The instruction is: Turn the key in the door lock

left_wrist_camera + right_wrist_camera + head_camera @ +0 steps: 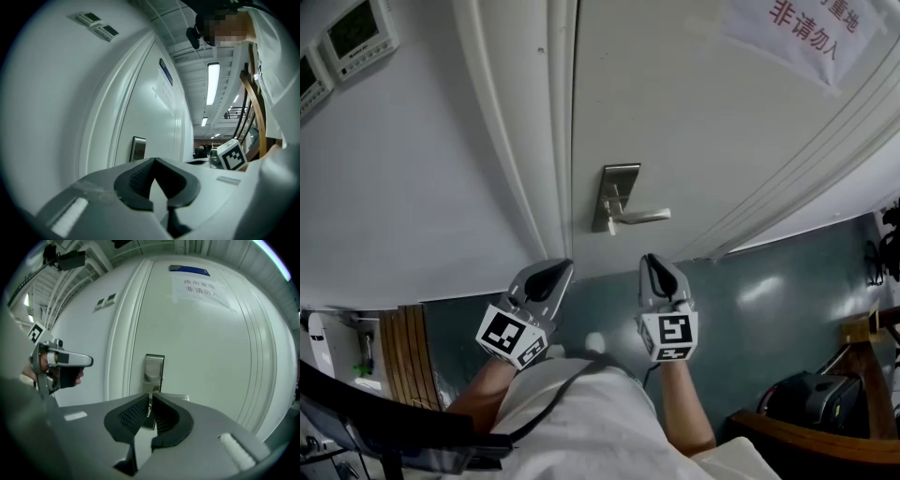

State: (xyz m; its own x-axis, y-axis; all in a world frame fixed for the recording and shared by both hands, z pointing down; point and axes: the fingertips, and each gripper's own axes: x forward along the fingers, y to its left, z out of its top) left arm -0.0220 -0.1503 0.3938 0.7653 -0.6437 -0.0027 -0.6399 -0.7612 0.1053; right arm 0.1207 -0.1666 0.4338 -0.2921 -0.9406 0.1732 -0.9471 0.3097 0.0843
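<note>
White door [694, 112] ahead, left gripper [555, 272] and right gripper [654, 270] closed, empty, short of lock plate [617, 192]; best open right, square up low on that plate.

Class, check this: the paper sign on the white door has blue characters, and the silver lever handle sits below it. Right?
No: the head view shows red characters on the paper sign; the silver lever handle on the white door does sit below it.
</note>
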